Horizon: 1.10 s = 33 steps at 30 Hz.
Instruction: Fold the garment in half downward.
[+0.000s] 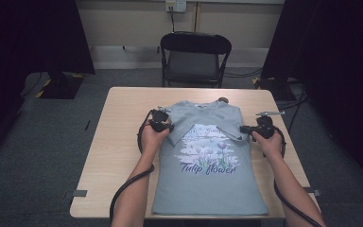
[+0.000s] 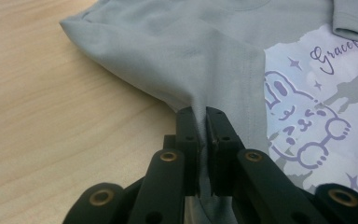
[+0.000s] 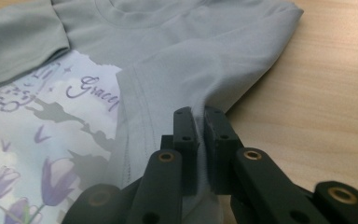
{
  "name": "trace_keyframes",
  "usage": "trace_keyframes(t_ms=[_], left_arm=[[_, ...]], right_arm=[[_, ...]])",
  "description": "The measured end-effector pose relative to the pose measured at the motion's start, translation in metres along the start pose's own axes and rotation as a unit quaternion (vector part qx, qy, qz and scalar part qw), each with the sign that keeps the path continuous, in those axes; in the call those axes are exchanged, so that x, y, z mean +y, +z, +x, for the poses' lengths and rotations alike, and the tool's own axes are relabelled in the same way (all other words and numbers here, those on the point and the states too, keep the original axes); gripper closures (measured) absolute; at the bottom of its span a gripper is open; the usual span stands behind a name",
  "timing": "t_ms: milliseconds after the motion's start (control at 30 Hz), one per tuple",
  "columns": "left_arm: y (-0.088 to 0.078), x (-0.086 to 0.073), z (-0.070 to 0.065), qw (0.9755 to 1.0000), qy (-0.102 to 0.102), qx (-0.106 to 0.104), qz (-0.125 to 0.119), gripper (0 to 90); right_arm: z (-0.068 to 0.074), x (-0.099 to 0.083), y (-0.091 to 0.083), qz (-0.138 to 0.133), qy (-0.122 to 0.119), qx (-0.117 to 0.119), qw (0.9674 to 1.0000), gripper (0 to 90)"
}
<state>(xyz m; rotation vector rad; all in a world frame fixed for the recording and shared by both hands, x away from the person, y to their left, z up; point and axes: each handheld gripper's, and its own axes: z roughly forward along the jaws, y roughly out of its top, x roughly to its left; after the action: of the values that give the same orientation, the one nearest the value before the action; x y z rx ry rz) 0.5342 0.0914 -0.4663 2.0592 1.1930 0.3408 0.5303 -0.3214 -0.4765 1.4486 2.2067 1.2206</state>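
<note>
Black jaws of the left gripper (image 2: pixel 200 116) fill the bottom of the left gripper view, pressed together on a ridge of fabric from the pale grey-blue cotton T-shirt (image 1: pixel 208 161). That ridge is pulled up into a small peak at the shirt's side edge, with the folded-in sleeve spreading away behind it. Likewise the right gripper (image 3: pixel 200 116) has its jaws pinched on a fold of the same cloth at the opposite side edge, near a double-stitched seam.

Seen from the high view, the shirt lies flat and face up on the light wooden table (image 1: pixel 118 142), its neck toward the far edge and its hem at the near edge. Both short sleeves are folded inward over the chest, their tips overlapping the top of the print. The print is a whitish cloud-shaped panel with purple tulips, a cartoon outline figure and cursive lettering reading "Tulip flower". The left gripper (image 1: pixel 163 124) sits at the shirt's left shoulder area and the right gripper (image 1: pixel 253 130) at its right, each held in a hand.

Beyond the table stands a black folding chair (image 1: pixel 194 56).
</note>
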Motion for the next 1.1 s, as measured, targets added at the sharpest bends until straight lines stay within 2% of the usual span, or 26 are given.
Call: trace_keyframes(t_ms=[167, 333, 500, 600, 667, 733, 933, 1100], left_arm=[[-0.003, 0.006, 0.003, 0.9999, -0.012, -0.006, -0.009, 85.3], [-0.008, 0.016, 0.008, 0.9997, -0.010, -0.007, -0.021, 85.2], [-0.011, 0.030, 0.016, 0.9995, -0.012, -0.001, -0.029, 85.3], [-0.015, 0.038, 0.019, 0.9992, -0.015, -0.001, -0.036, 85.4], [-0.020, 0.043, 0.022, 0.9988, -0.021, -0.006, -0.043, 85.4], [-0.024, 0.046, 0.024, 0.9988, -0.019, -0.004, -0.045, 85.4], [-0.035, 0.051, 0.025, 0.9985, -0.014, -0.007, -0.052, 85.3], [-0.034, 0.043, 0.025, 0.9989, -0.011, -0.007, -0.046, 85.3]], right_arm=[[-0.001, 0.007, -0.002, 0.003, -0.002, 0.003, 1.0000, 84.7], [-0.004, 0.018, -0.002, 0.007, -0.001, 0.005, 1.0000, 84.8], [-0.007, 0.036, 0.000, -0.010, 0.017, 0.007, 0.9998, 84.9], [-0.003, 0.048, 0.002, -0.009, 0.011, 0.003, 0.9999, 84.9], [-0.002, 0.055, 0.000, -0.012, 0.015, 0.006, 0.9998, 84.9], [-0.001, 0.060, -0.003, -0.018, 0.018, 0.013, 0.9996, 85.0], [0.001, 0.072, -0.016, -0.035, 0.011, 0.018, 0.9992, 85.0], [0.002, 0.066, -0.015, -0.035, 0.004, 0.018, 0.9992, 84.9]])
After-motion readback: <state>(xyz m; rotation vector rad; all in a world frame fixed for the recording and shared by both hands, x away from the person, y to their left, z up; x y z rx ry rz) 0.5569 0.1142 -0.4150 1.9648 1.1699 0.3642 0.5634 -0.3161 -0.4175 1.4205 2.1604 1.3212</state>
